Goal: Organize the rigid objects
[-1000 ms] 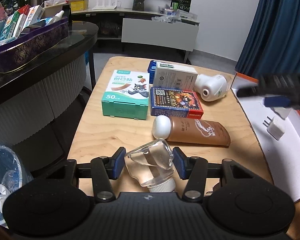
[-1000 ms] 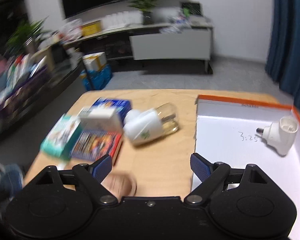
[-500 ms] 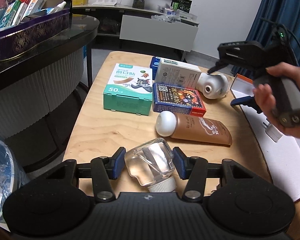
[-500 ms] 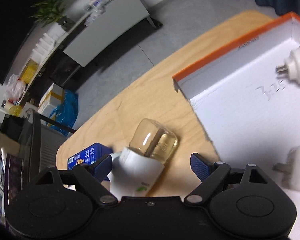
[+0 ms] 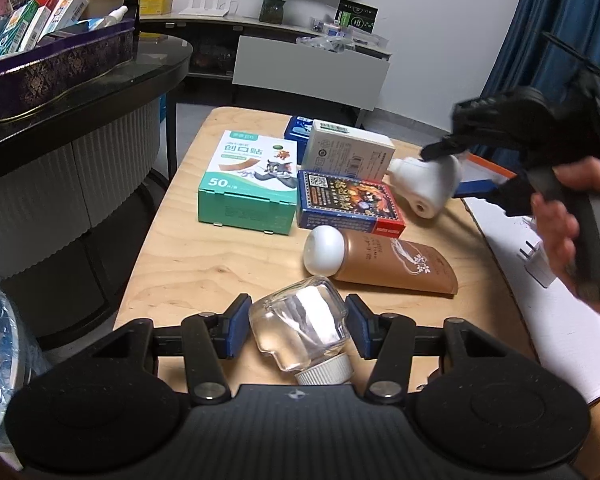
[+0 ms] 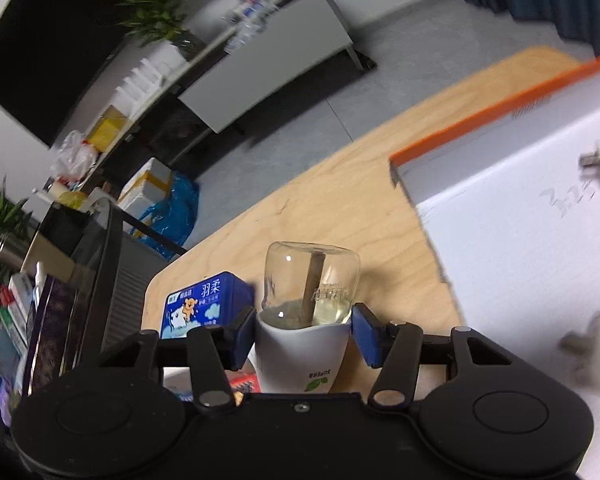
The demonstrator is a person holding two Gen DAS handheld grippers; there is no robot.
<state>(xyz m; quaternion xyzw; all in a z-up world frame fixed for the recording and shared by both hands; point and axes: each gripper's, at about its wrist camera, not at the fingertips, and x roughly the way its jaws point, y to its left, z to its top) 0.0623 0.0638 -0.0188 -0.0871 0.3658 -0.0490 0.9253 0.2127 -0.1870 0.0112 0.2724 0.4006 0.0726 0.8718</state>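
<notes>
Right wrist view, low centre: right gripper (image 6: pixel 303 332) with jaws just drawn in, pads pressed on either flank of the white vaporizer (image 6: pixel 300 356), its glass bottle (image 6: pixel 312 276) poking forward over the wooden table (image 6: pixel 340 208), beside a blue box (image 6: pixel 204 304). Looked light and stiff in the plastic shell, smooth and breakable in the bottle; best taken by the white body, as done, never by the glass.

Left wrist view, bottom centre: left gripper (image 5: pixel 298 330) clamped on a glass jar (image 5: pixel 296 320), tilted, white cap toward the camera, above the near table edge. Seemed slippery and fragile too; called for a steady squeeze across the flat sides.

Right of that frame: a hand (image 5: pixel 560 216) wrapped round the right handle, angled downward and rolled to one side, above the white tray (image 5: pixel 548 328).
</notes>
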